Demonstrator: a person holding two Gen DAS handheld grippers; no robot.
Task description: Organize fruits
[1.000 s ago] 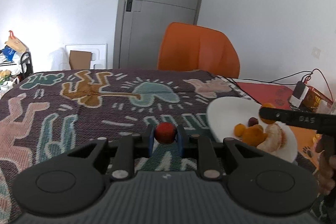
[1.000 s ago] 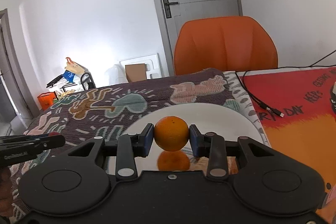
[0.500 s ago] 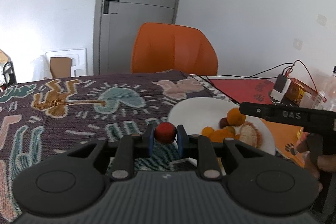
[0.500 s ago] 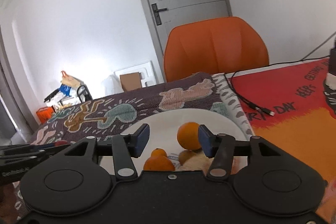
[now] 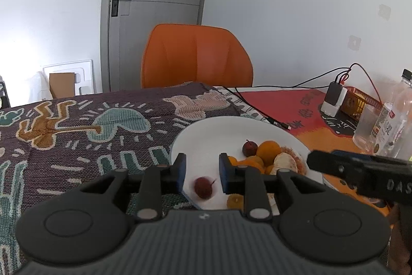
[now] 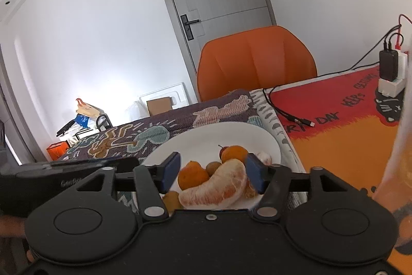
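Note:
A white plate (image 5: 221, 130) sits on the patterned cloth and holds several fruits: small oranges (image 5: 268, 150), a dark red fruit (image 5: 249, 147) and peeled citrus segments (image 5: 285, 163). My left gripper (image 5: 201, 173) is open above the plate's near left edge; a small red fruit (image 5: 203, 188) lies blurred on the plate just below its jaws. My right gripper (image 6: 211, 174) is open and empty over the plate (image 6: 206, 141), above an orange (image 6: 193, 175) and a large peeled segment (image 6: 215, 191). The right gripper also shows in the left wrist view (image 5: 360, 173).
An orange chair (image 5: 197, 56) stands behind the table. A black cable (image 5: 257, 107) and a charger (image 5: 333, 99) lie on the red mat to the right. A clear bottle (image 5: 386, 123) and an orange basket (image 5: 360, 105) stand at the far right.
My left gripper moved right over the plate and opened, letting the small red fruit drop onto it. My right gripper opened, released its orange onto the plate and lowered.

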